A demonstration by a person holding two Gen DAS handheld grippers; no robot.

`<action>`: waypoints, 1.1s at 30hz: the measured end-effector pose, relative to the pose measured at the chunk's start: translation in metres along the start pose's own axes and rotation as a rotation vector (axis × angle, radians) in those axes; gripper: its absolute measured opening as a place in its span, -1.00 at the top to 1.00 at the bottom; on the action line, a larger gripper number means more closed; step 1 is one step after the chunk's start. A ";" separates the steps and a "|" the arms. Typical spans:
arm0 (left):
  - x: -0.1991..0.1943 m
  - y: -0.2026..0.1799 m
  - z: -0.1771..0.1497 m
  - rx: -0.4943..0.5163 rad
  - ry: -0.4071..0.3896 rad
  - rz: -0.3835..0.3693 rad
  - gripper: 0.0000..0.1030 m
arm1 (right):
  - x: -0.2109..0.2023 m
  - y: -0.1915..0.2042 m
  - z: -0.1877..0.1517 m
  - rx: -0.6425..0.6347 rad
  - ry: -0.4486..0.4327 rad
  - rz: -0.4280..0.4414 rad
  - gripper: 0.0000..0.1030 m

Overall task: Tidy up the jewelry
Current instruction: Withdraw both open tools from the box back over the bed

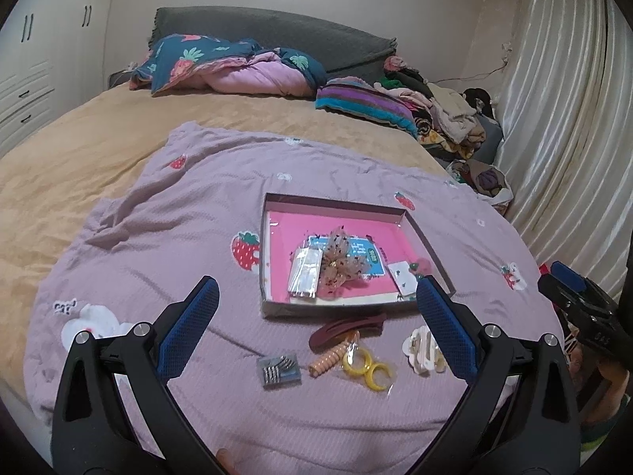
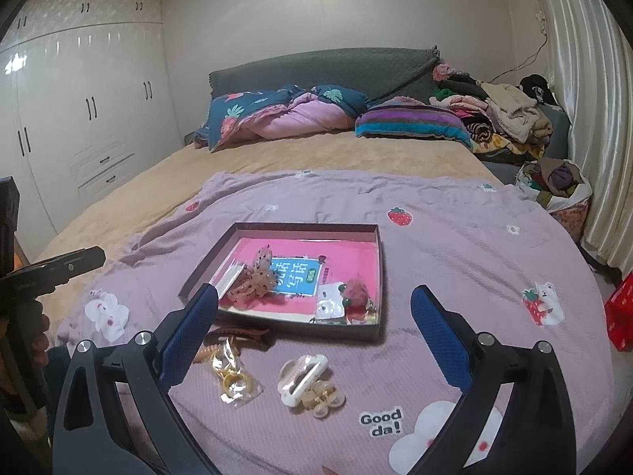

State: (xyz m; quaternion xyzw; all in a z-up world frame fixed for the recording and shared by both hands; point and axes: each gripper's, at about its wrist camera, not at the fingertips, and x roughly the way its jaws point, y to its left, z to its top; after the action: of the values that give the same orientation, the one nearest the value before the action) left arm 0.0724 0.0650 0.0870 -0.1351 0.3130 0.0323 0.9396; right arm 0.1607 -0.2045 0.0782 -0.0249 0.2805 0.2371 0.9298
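The left hand-held gripper [image 1: 316,316] hovers low over the lilac blanket [image 1: 158,213] spread on the bed [image 1: 79,142], its blue-padded fingers spread wide with nothing between them, aimed toward the near edge of the shallow box [image 1: 269,237]. The right hand-held gripper [image 2: 314,320] sits in much the same pose, tilted slightly down, fingers wide apart and empty, framing the near rim of the box [image 2: 277,326] from the right side. Each tool shows at the edge of the other's view, well apart. Inside the box, on its pink floor, lie a clear packet [image 1: 304,275], a frilly dotted bow [image 1: 340,273] on top of a blue printed card [image 1: 364,257], a small white earring card [image 1: 401,279] and a fuzzy red-and-green piece [image 2: 356,297] in the near right corner. Loose jewelry lies on the blanket just in front of the box: a dark maroon hair clip [image 1: 344,330] close to the rim, an orange spiral hair tie [image 1: 328,360] touching it, yellow hoops in a clear bag [image 1: 366,368] beside that, a grey packet of pins [image 1: 279,370] to the left, and a white claw clip [image 2: 300,376] resting against a pale amber one [image 2: 324,396] to the right. Farther back on the bed are a rumpled quilt [image 1: 221,63], a striped pillow [image 1: 364,103] and a heap of clothes [image 1: 447,111]; a wardrobe [image 2: 79,111] stands left, curtains [image 1: 561,118] right.
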 end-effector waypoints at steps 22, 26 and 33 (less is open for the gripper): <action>0.009 0.012 -0.049 0.034 0.109 0.070 -0.81 | 0.012 0.019 -0.044 -0.064 0.116 0.025 -0.89; 0.015 0.014 -0.055 0.039 0.129 0.078 -0.81 | 0.018 0.022 -0.051 -0.073 0.139 0.032 -0.89; 0.026 0.016 -0.063 0.041 0.157 0.079 -0.81 | 0.030 0.030 -0.061 -0.093 0.174 0.046 -0.89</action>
State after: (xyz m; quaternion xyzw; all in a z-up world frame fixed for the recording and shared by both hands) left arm 0.0541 0.0622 0.0194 -0.1054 0.3912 0.0521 0.9128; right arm 0.1386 -0.1761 0.0136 -0.0822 0.3495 0.2682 0.8939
